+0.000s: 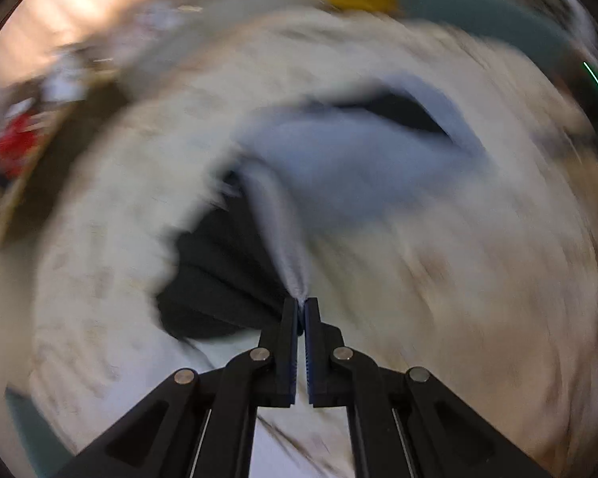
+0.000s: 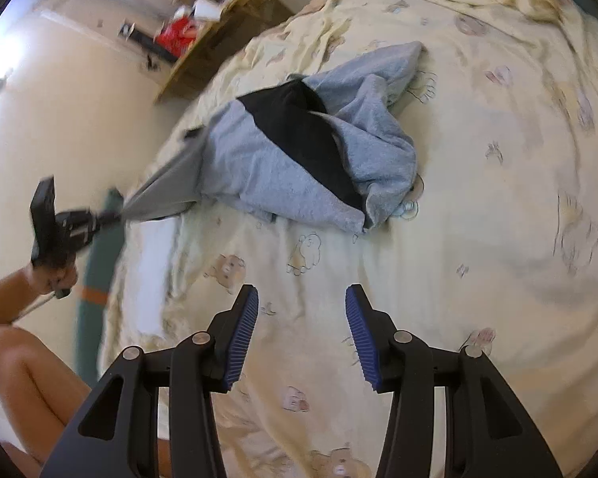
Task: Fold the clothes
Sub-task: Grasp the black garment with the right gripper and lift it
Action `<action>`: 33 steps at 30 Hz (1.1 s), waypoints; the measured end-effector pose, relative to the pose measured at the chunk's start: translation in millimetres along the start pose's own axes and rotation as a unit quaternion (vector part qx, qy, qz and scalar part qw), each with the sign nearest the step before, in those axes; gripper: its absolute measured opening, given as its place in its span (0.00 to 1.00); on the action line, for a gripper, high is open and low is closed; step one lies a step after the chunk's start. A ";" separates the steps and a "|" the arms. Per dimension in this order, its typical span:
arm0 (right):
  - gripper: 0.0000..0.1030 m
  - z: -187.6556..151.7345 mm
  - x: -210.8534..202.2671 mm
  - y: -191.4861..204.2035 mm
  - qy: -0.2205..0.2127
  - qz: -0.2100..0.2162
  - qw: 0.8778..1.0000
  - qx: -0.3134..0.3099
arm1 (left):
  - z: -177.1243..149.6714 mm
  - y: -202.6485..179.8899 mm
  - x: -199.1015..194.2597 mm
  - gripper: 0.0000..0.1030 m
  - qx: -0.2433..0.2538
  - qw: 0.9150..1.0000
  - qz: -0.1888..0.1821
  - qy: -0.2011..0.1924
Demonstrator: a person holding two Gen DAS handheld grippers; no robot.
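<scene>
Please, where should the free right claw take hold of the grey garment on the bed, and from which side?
Probably the far grey corner of the garment, lying flat and loose on the blanket. Come from above: the left claw already pinches the opposite end taut, so the cloth would spread between them. The right claw is open.

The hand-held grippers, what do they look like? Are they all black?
Mostly black. Each hand-held gripper (left, right) has angular black plastic linkage arms joined by round silver pins, with cut-out slots in the outer arms. The fingers carry ridged blue rubber pads. Seen from the right wrist view, the left one has a black pistol-style handle. The forearm holding it is bare, no sleeve.
</scene>
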State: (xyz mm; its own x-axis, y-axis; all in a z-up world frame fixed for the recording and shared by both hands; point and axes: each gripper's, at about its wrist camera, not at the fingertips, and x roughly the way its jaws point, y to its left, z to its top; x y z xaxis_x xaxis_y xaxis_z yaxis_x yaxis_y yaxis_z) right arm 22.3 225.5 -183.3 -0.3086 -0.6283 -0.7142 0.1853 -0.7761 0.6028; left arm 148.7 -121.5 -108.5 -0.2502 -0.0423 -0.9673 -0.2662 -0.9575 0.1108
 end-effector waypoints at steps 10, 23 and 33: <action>0.82 98.7 52.6 74.3 0.069 -0.082 0.968 -0.229 | -91.2 -47.0 32.8 0.02 -0.044 0.993 -0.096 0.053; 0.30 167.5 173.0 74.7 0.134 -0.107 0.950 -0.261 | -127.5 -40.6 31.5 0.02 -0.097 0.990 -0.088 0.051; 0.05 36.5 87.2 139.2 0.188 0.067 0.903 -0.380 | -96.0 15.9 36.9 0.48 -0.298 0.942 -0.148 -0.050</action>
State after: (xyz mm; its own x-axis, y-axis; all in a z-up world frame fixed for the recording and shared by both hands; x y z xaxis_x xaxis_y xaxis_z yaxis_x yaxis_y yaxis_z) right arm -12.9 64.6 -148.7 0.0764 -0.5819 -0.8097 0.8287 -0.4145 0.3761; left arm 224.6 -165.7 -164.3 -0.3415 0.2495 -0.9062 0.2253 -0.9143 -0.3366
